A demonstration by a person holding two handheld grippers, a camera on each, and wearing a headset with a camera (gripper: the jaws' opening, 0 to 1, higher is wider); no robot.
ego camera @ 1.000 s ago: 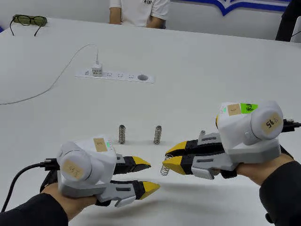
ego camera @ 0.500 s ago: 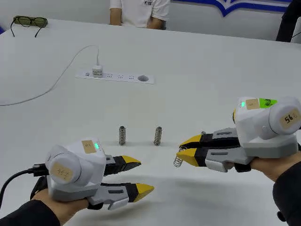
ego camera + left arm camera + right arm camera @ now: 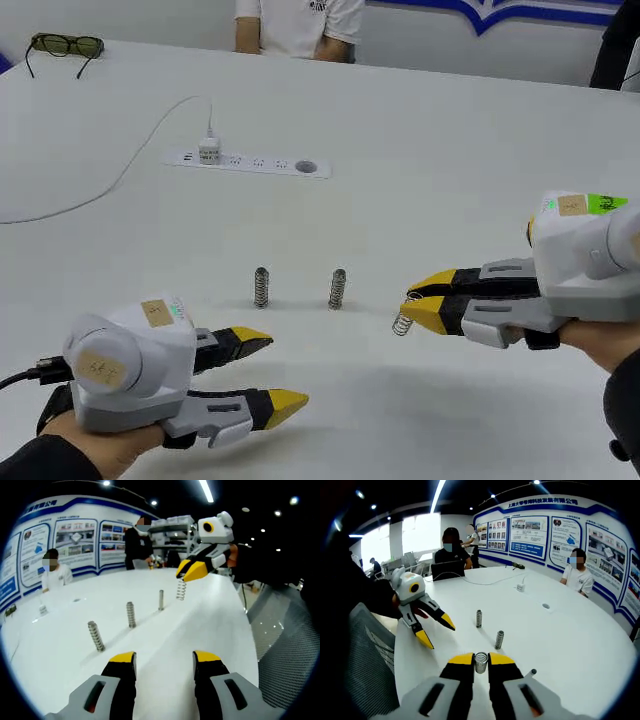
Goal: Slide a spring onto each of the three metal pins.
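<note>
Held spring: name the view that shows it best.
Left gripper view: the spring hangs side-on, nearly full length, from the right gripper. The right gripper view shows it end-on between the jaws; the head view shows it small, below the jaw tips.

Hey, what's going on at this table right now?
A person at a white table holds a claw in each hand. The right claw is shut on a spring and holds it close to the bare pin, not yet on it. In the head view, the left pin and the middle pin already carry springs. The left claw is open and holds nothing.
</note>
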